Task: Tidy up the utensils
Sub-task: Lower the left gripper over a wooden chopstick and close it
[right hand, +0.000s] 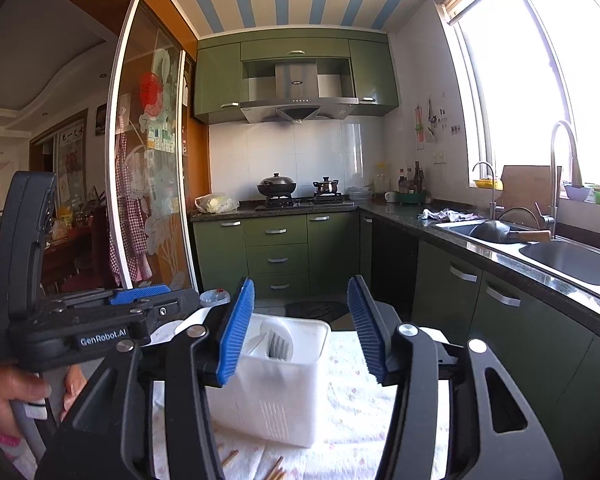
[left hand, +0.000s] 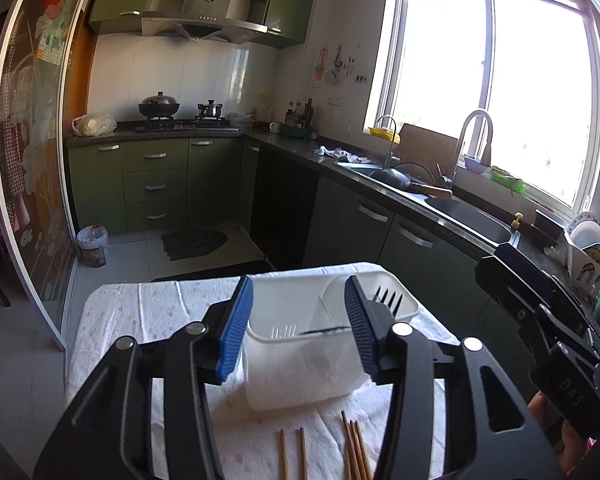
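Observation:
A white plastic utensil holder stands on the cloth-covered table, straight ahead of my left gripper. That gripper is open, its blue pads apart on either side of the holder and touching nothing. Several wooden chopsticks lie on the cloth in front of the holder, below the fingers. In the right wrist view the holder sits ahead and slightly left of my right gripper, which is open and empty. Chopstick tips show near the bottom. Each gripper appears in the other's view: the right gripper and the left gripper.
A green-cabinet kitchen runs beyond the table. A counter with a double sink and tap stands to the right, a stove with pots at the back. A bin and floor mat are on the tiles. A glass sliding door is left.

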A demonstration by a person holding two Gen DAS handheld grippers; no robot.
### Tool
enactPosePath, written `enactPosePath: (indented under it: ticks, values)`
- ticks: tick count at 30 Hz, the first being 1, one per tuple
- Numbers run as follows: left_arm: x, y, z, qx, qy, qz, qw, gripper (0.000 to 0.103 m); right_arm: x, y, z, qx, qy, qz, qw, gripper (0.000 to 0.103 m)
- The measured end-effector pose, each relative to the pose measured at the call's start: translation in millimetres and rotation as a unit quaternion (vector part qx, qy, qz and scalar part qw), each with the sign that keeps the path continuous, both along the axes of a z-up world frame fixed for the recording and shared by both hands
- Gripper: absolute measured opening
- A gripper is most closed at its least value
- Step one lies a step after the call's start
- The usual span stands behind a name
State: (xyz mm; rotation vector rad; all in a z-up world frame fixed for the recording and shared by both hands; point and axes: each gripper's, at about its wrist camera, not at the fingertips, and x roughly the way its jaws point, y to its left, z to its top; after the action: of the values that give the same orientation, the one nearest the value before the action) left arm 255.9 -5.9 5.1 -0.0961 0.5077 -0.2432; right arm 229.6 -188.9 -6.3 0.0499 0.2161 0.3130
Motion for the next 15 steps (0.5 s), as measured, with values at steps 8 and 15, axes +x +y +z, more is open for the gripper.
enactPosePath:
  ticks: [8, 15]
  values:
    - [-39.2, 6.3, -59.5, 0.051, 0.185, -0.025, 0.9812, 0.051, -67.8, -36.4, -29.8, -0.016, 0.105, 0.019, 0.994, 0.077]
    - [-38.7, -0.8, -126.0, 0.104, 0.288, -0.027, 0.9515, 0.036, -101.2, -50.3, -49.2, -0.020, 0.140, 0.023, 0.990, 0.079]
